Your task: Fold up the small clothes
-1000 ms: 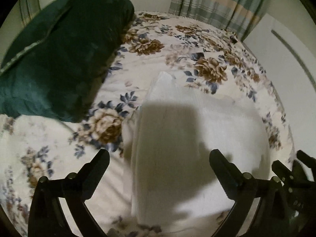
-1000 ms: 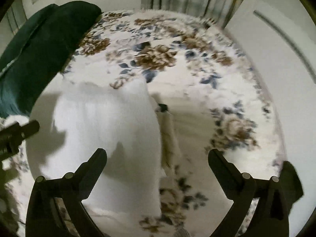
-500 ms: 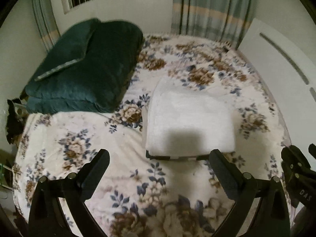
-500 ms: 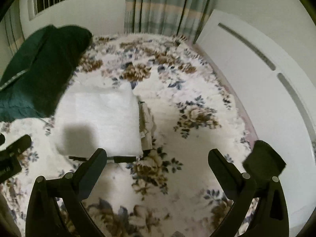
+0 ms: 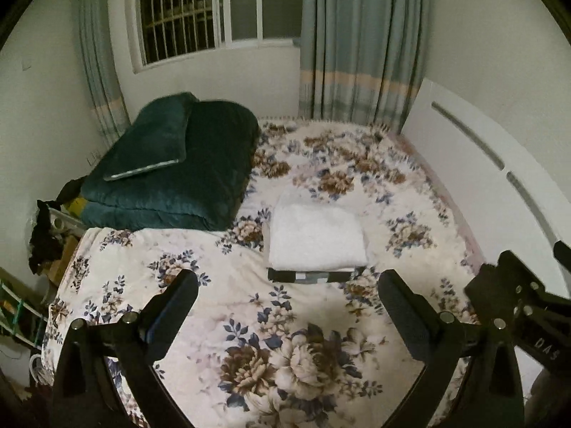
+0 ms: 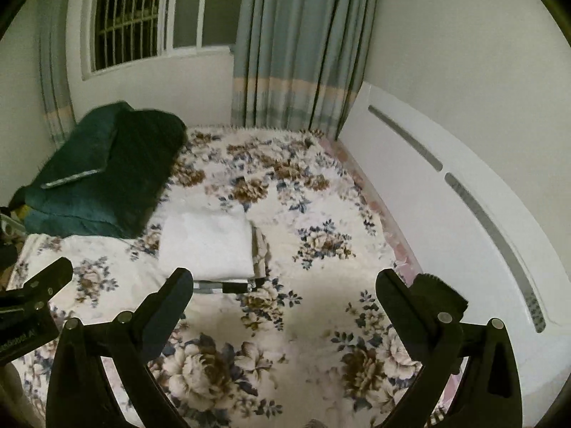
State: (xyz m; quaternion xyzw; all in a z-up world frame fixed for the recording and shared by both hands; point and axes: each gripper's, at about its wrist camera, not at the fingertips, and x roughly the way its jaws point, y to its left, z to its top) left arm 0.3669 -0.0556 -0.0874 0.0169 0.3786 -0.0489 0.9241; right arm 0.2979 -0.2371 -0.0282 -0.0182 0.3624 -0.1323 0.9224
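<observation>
Currently both tongs are up off the bed (image 5: 107, 278) and hold nothing: left tongs (image 5: 287, 297) have their fingers spread wide apart over the floral bedspread (image 5: 296, 349), and right tongs (image 6: 283, 297) are spread just as wide. White folded garment (image 5: 316, 237) lies flat around the middle of the bed, a neat rectangle; the right wrist view shows it too (image 6: 207, 242). A dark garment (image 5: 308, 275) with light checks sticks out from under its near edge, touching it. In the right wrist view a beige piece of cloth (image 6: 260, 249) pokes out along the white garment's right side; can't tell whether it is part of the stack or separate. Dark green folded quilt (image 5: 171, 171) sits at the bed's far left corner, with a green pillow (image 5: 153, 139) on top, near the white garment but apart from it. White headboard (image 5: 474, 178) runs along the bed's right edge. Window with bars (image 5: 182, 10) and grey-blue curtains (image 5: 360, 42) are on the wall beyond the far edge. Left view catches part of the right tongs' body at its right edge; right view catches the left one's at its left edge.
</observation>
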